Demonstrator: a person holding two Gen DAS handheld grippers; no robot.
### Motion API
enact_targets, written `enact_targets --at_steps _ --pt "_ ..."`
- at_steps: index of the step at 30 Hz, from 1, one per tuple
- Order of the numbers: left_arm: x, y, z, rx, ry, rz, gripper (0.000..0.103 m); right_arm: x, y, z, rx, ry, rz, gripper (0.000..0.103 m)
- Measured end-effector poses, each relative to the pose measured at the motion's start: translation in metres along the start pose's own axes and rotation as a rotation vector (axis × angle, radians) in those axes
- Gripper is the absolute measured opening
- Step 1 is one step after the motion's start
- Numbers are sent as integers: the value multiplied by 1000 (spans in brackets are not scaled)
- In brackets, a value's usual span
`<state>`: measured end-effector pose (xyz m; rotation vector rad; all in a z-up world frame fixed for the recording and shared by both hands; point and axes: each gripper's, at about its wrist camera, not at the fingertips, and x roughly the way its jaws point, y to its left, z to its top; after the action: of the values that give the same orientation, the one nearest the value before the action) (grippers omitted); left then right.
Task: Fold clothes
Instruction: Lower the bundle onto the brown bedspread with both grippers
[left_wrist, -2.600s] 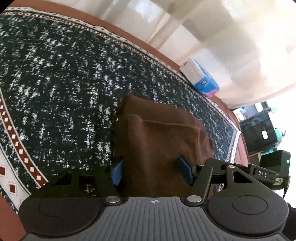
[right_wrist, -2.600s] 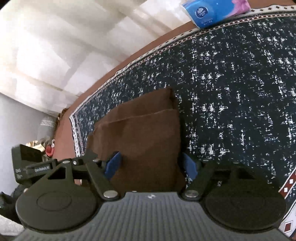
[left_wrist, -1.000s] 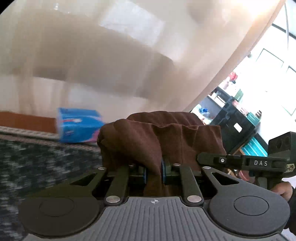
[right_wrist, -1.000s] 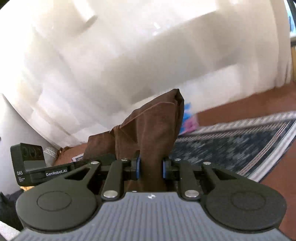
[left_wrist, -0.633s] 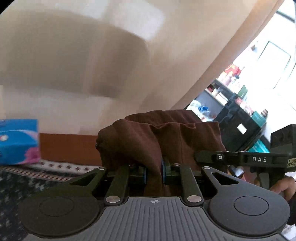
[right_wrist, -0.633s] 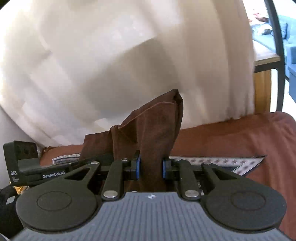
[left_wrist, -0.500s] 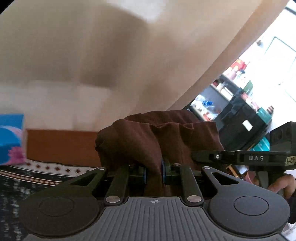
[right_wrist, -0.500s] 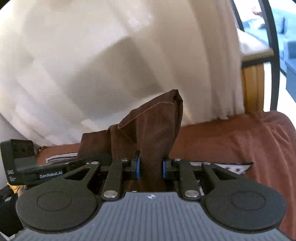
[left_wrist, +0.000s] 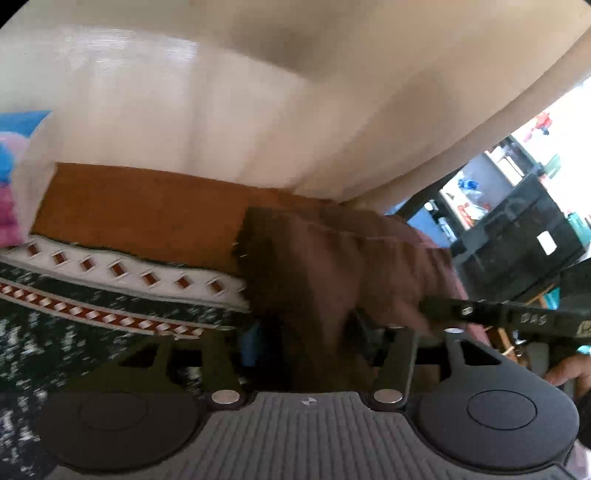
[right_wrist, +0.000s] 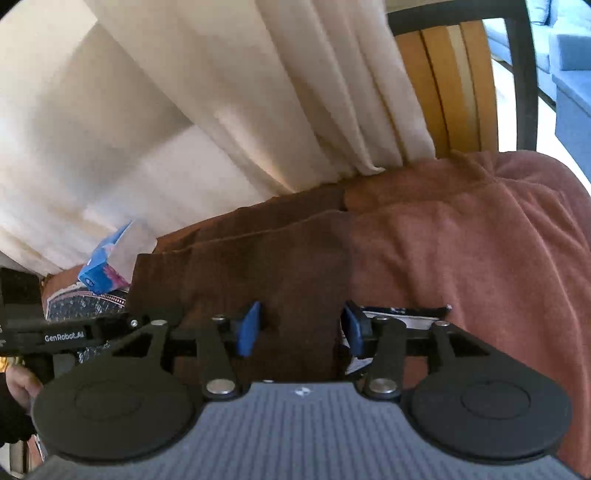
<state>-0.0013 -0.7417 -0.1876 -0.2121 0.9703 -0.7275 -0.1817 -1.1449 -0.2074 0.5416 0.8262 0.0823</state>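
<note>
A folded dark brown garment (left_wrist: 325, 273) lies at the far edge of the patterned blanket (left_wrist: 110, 295), partly on the reddish-brown cover (right_wrist: 461, 251). In the right wrist view the garment (right_wrist: 258, 273) lies flat between the parted blue pads. My left gripper (left_wrist: 310, 343) is open, its jaws spread on either side of the cloth. My right gripper (right_wrist: 299, 328) is open too, over the garment's near edge. The right gripper's body (left_wrist: 517, 317) shows at the right of the left wrist view.
A blue and pink tissue pack (right_wrist: 103, 269) lies at the back left, also at the left edge of the left wrist view (left_wrist: 11, 184). Cream curtains (right_wrist: 221, 110) hang behind. A wooden chair back (right_wrist: 450, 85) stands at right. Black shelving (left_wrist: 517, 236) is beyond.
Both grippers carried the garment, held shut on it, to the far edge of the bed. They have now opened and the garment lies released on the cover.
</note>
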Motion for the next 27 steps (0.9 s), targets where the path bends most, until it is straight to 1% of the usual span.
enact_targets --at_steps 1,2,3,4,6,7,8,11,12,14,17,18,19,20,21,23,24,25,27 --pt "-3 4 -1 -3 2 12 64 0 -2 1 0 -4 -6 58" --pt "-7 8 -1 -5 3 22 64 -1 -4 1 0 -9 -13 61" --pt "-15 8 0 3 -1 41 64 -4 -3 2 -6 -15 -21 61" --pt "-24 8 0 13 -6 61 67 -9 0 3 -18 -26 -37 61" --pt "-48 2 4 62 -50 96 66 -26 9 7 -50 -87 -71 56" --pt "-63 -4 6 94 -84 98 66 -36 15 10 -70 -133 -71 56" --pt "-74 -11 10 130 -118 78 66 -45 22 11 -100 -178 -71 56" --pt "-65 -38 20 267 -141 43 67 -50 46 19 -224 -211 -49 56" --pt "-61 -47 23 313 -147 31 67 -42 52 24 -251 -189 -54 56" --pt "-37 -54 26 360 -132 50 67 -18 58 26 -284 -145 -79 55" --pt "12 -54 25 367 -41 93 67 12 58 27 -290 -97 -117 55" --pt "23 -51 21 373 -29 107 65 22 58 26 -290 -79 -128 55" --pt "29 -47 16 372 -41 110 70 26 55 24 -284 -78 -136 55" --pt "29 -42 14 361 -54 107 73 29 52 22 -277 -76 -144 56" --pt "29 -37 13 349 -67 103 73 31 51 22 -276 -82 -146 58" --pt "24 -38 14 339 -64 111 74 30 47 24 -272 -79 -143 58" --pt "18 -40 13 339 -66 120 72 27 48 27 -271 -79 -143 57" --pt "7 -43 11 339 -89 130 70 17 52 25 -280 -103 -151 57" --pt "-16 -46 0 348 -127 130 71 -3 61 18 -298 -143 -154 58"
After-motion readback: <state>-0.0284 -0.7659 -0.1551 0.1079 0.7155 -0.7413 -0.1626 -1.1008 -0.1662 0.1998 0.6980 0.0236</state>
